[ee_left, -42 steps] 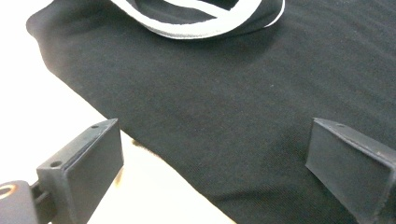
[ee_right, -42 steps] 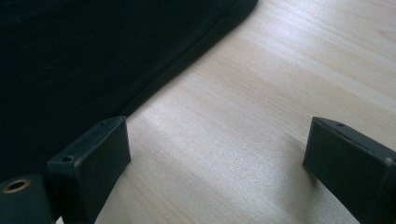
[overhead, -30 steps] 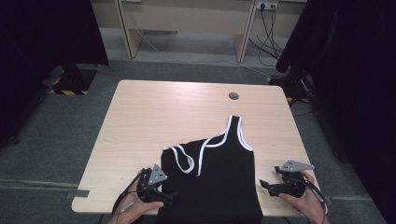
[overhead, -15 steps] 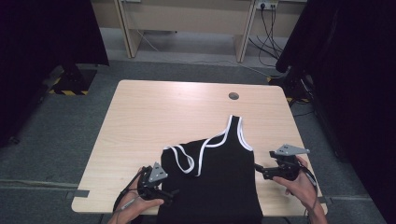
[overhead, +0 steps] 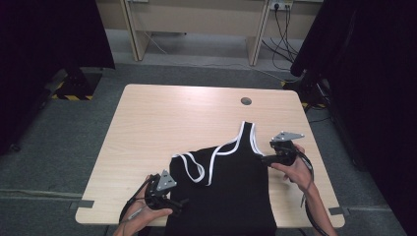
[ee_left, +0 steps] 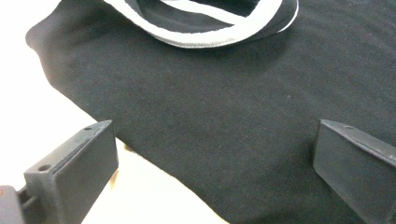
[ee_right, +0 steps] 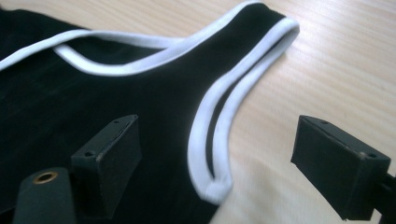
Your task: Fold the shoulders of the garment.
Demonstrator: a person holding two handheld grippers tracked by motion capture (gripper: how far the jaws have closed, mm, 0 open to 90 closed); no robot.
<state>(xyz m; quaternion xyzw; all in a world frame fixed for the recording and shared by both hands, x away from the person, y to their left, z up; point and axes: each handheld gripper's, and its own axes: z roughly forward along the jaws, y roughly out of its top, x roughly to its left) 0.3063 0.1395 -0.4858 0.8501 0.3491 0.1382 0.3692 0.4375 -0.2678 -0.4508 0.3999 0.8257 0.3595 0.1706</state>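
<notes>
A black tank top with white trim lies on the near half of the wooden table, its hem hanging over the front edge. One strap points away from me; the other is folded over at the left. My left gripper is open at the garment's left edge, its jaws straddling the black cloth. My right gripper is open at the right armhole, the jaws on either side of the white trim.
A round cable hole sits near the table's far edge. Desk legs and cables stand on the floor behind. Dark curtains flank both sides. Tape marks lie at the table's front corners.
My right gripper has moved away from me and leftward, from the front right corner up to the top's right armhole. The left gripper has stayed in place.
</notes>
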